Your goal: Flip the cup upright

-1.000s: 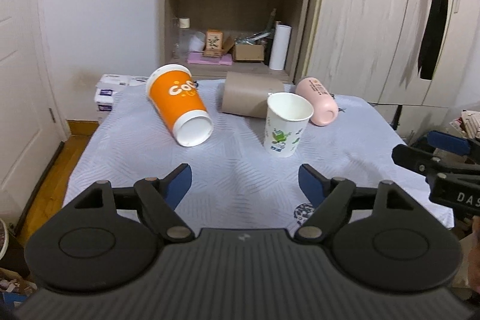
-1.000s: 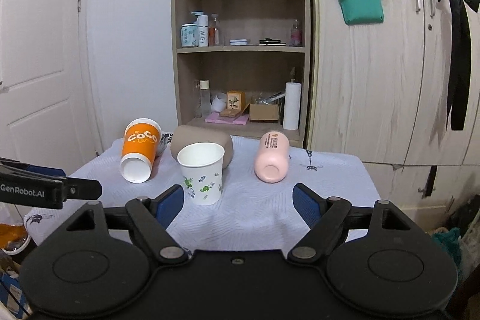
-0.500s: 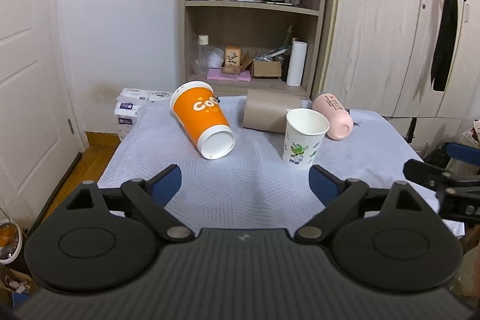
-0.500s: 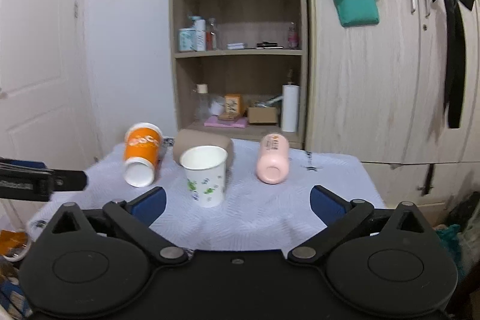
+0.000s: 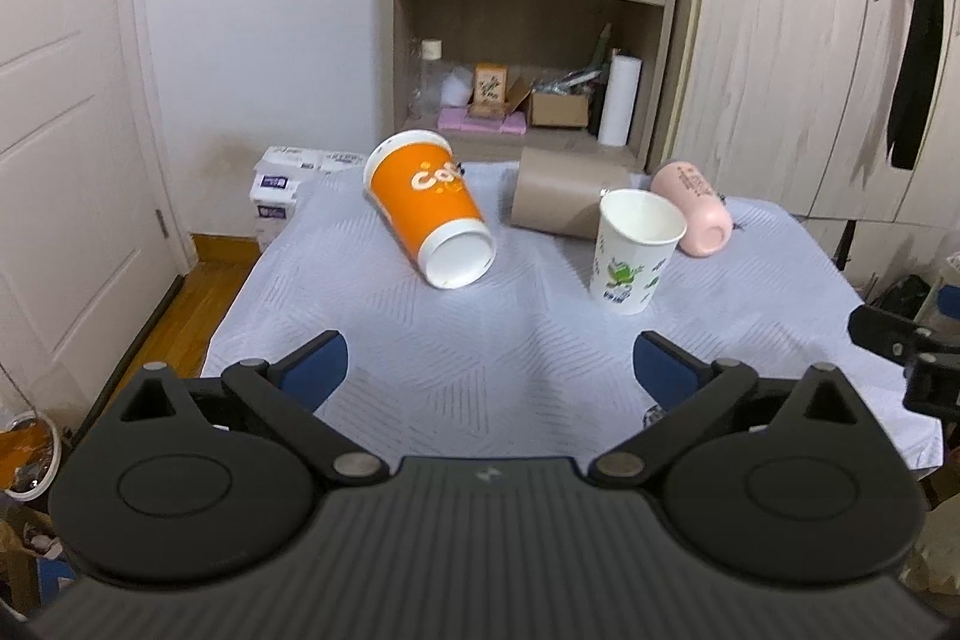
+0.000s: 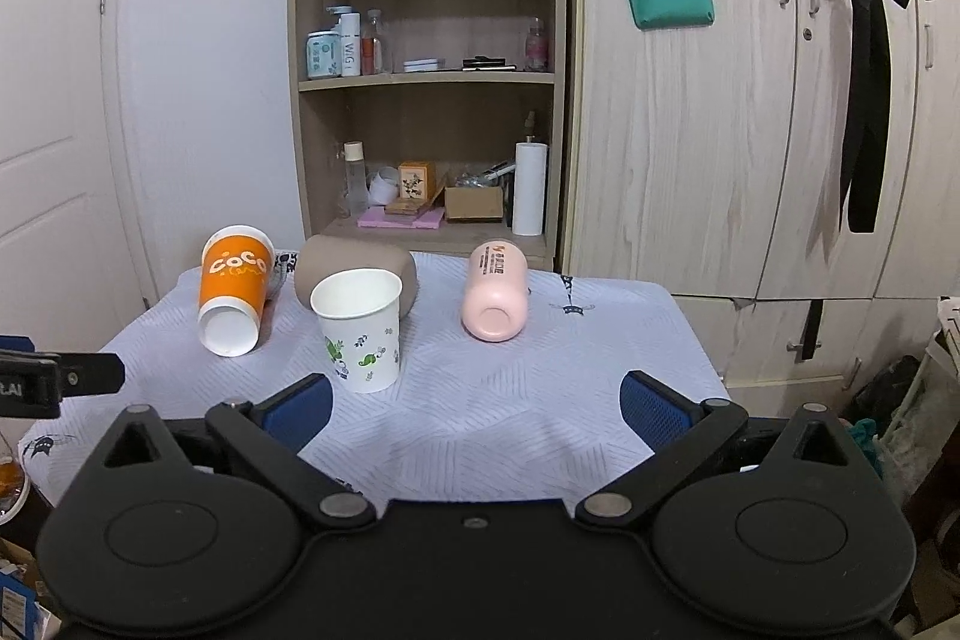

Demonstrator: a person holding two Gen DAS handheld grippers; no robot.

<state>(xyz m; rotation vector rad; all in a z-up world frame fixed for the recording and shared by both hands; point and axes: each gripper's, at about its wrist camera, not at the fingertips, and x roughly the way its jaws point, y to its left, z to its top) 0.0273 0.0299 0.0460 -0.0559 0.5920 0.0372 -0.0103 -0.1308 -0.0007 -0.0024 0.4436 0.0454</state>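
Note:
An orange paper cup (image 5: 429,208) (image 6: 233,287) lies tipped on the table with its white base toward me. A brown cup (image 5: 561,199) (image 6: 360,259) lies on its side behind a white cup with green print (image 5: 633,250) (image 6: 360,331), which stands upright. A pink cup (image 5: 693,208) (image 6: 495,289) lies on its side at the right. My left gripper (image 5: 489,370) is open and empty over the table's near edge. My right gripper (image 6: 477,409) is open and empty, short of the cups.
The table has a pale patterned cloth (image 5: 510,340) (image 6: 540,400). A wooden shelf unit (image 6: 429,100) and wardrobe doors (image 6: 750,130) stand behind it. A white door (image 5: 60,130) is at the left. Each gripper shows at the edge of the other's view.
Both grippers have drawn back and up from the table, so the cups look farther away. Their fingers stand a little wider apart. The cups have not moved.

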